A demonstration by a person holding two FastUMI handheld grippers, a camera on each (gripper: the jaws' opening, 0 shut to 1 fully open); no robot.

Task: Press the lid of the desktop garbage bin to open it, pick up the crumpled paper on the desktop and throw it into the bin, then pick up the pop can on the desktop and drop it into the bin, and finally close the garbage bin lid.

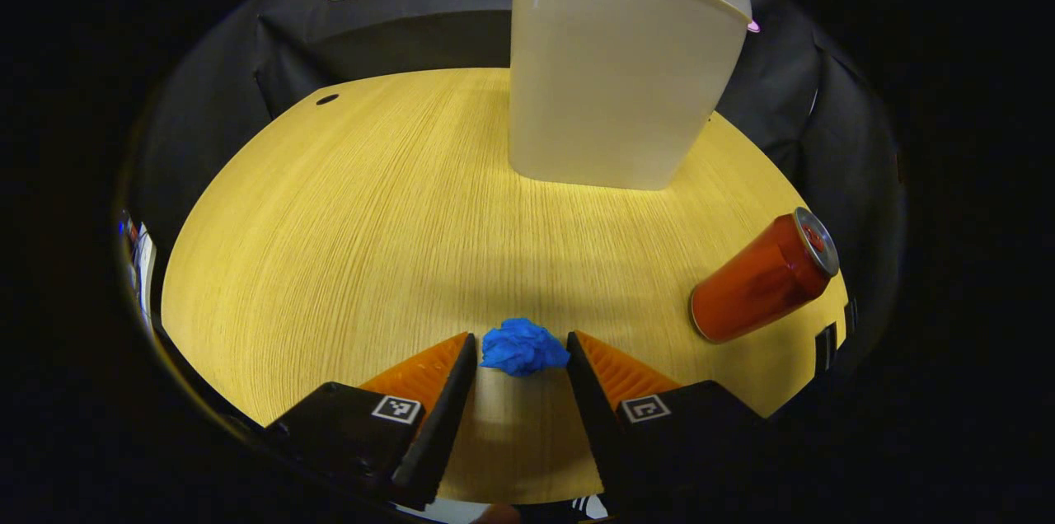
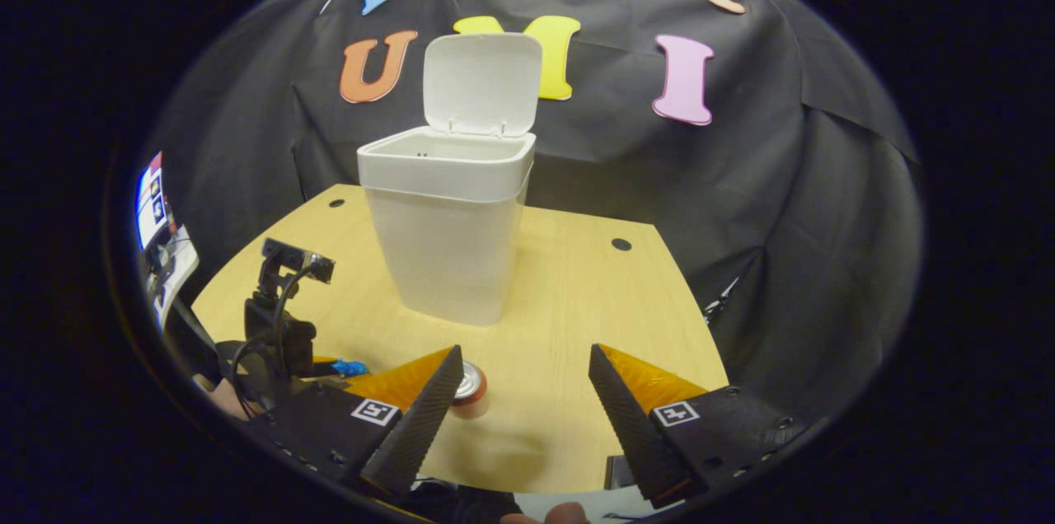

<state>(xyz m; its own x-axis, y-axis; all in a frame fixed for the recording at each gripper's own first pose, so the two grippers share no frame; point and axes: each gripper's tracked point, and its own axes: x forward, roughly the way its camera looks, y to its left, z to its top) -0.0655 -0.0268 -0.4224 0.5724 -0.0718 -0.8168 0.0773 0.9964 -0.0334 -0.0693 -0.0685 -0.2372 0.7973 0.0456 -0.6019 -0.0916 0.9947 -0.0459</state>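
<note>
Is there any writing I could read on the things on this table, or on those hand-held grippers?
Pop can: no lettering legible on its side.
Garbage bin: plain, none.
Crumpled paper: none.
Left gripper and right gripper: square markers, patterns rather than words.
Sheets at the booth's edge: too small to read.

My left gripper (image 1: 521, 343) has bare wooden tabletop (image 1: 346, 244) ahead up to the tall white plastic bin (image 1: 618, 79). Red pop can (image 1: 762, 278) stands off right. Bin's white hinged lid (image 2: 482, 83) upright, mouth unobstructed.
</note>
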